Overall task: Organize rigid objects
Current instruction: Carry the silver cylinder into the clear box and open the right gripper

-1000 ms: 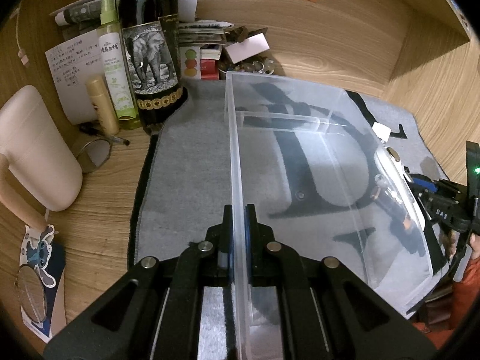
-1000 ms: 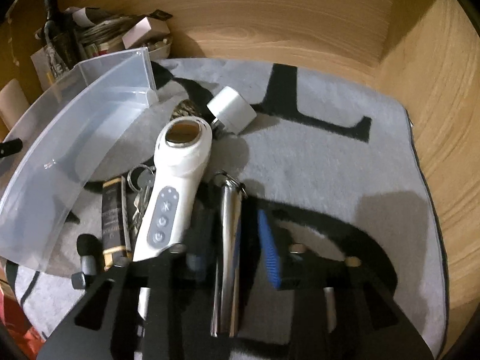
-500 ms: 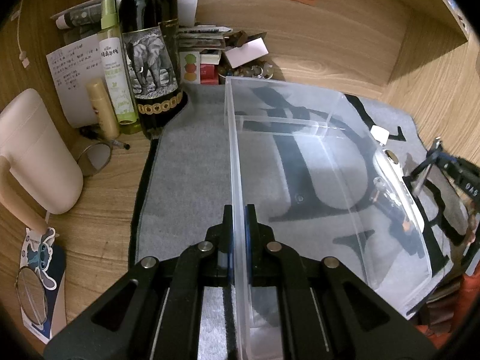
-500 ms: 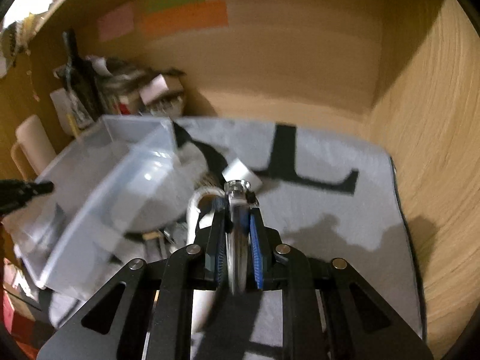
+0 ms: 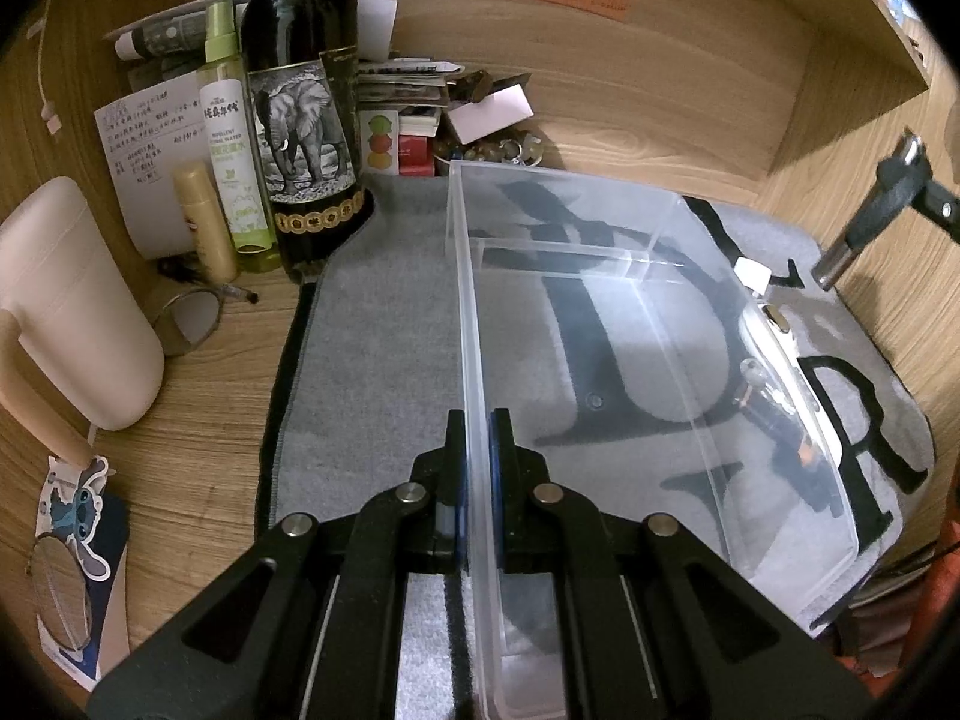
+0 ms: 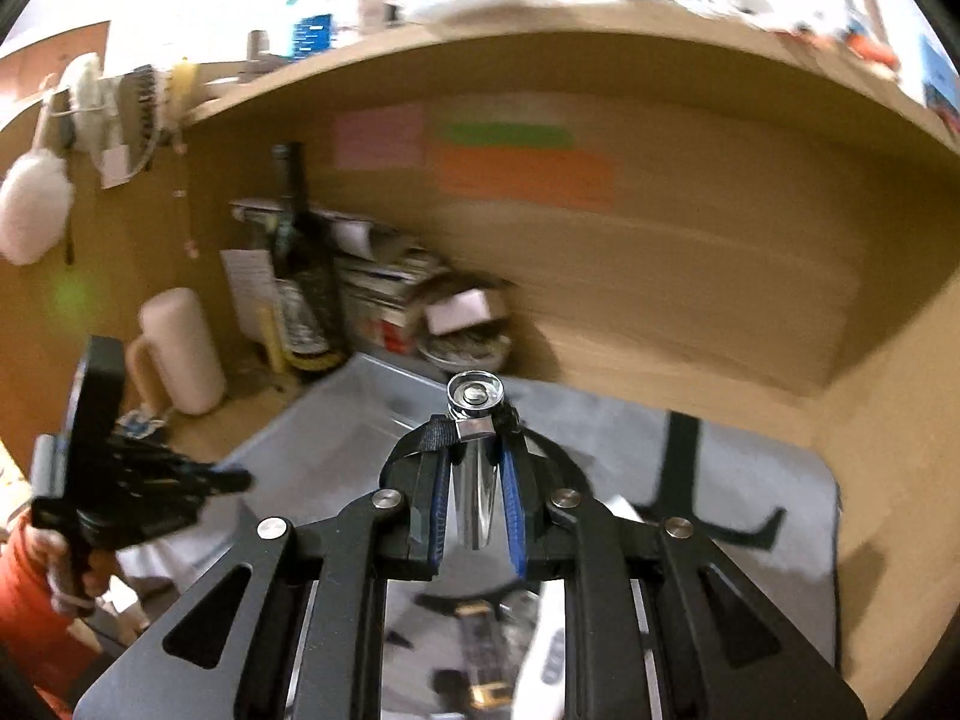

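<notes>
I am working inside a wooden desk alcove [image 5: 630, 120] with coloured notes stuck on its back wall and a shelf of clutter above it. On the desktop lies a grey mat [image 5: 372, 360] with big black letters. At the back left stand a dark wine bottle [image 5: 303, 120], a green spray bottle [image 5: 231, 138] and a cream jug [image 5: 72, 312], all off to the side of my work.

On the mat sits the clear plastic bin [image 5: 660, 324], empty as far as I can see, with a divider near its far end. My left gripper [image 5: 477, 480] is clamped tight on the bin's near left wall, pinning it in place.

My right gripper [image 6: 474, 498] is closed on a shiny metal cylinder [image 6: 477, 480], with a strap around its top. The cylinder runs along the fingers, its capped end pointing forward. In the left wrist view it hangs in the air at a slant, above and beyond the bin's right wall. So the bin lies to the left of and below the cylinder, and I judge the next move is leftward over that wall, then down.

The remaining items, a white handheld device [image 6: 543, 648] among them, lie on the mat just outside the bin's right wall, under my right gripper.
</notes>
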### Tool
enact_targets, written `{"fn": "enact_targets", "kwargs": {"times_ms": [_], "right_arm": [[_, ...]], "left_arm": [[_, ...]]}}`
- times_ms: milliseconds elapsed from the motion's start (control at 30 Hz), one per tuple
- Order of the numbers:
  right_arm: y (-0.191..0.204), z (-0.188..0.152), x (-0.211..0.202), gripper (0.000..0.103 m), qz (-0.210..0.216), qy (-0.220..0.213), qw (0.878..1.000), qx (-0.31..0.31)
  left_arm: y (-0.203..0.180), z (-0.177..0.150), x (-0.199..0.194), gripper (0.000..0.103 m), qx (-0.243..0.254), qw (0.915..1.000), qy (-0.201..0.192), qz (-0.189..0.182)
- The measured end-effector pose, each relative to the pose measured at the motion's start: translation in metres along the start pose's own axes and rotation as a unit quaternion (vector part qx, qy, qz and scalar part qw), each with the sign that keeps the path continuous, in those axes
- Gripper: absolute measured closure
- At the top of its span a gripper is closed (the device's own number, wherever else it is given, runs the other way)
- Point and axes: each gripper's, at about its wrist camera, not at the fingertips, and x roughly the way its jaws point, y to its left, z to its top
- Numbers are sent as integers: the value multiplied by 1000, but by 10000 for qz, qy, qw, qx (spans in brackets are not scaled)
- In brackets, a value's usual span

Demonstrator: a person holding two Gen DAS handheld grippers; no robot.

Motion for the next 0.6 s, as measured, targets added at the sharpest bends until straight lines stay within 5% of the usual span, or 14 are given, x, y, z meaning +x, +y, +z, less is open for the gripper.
{"fn": "enact_targets", "kwargs": {"times_ms": [233,600], "right_arm": [[34,0,22,89,588,219,9979,-130],[63,-30,83,89,969,1416,9842,-447]], "left_arm": [[1,-1,0,97,-2,10000,-43,-65],[1,-3,-1,97,76,9998,-101,-139]]}}
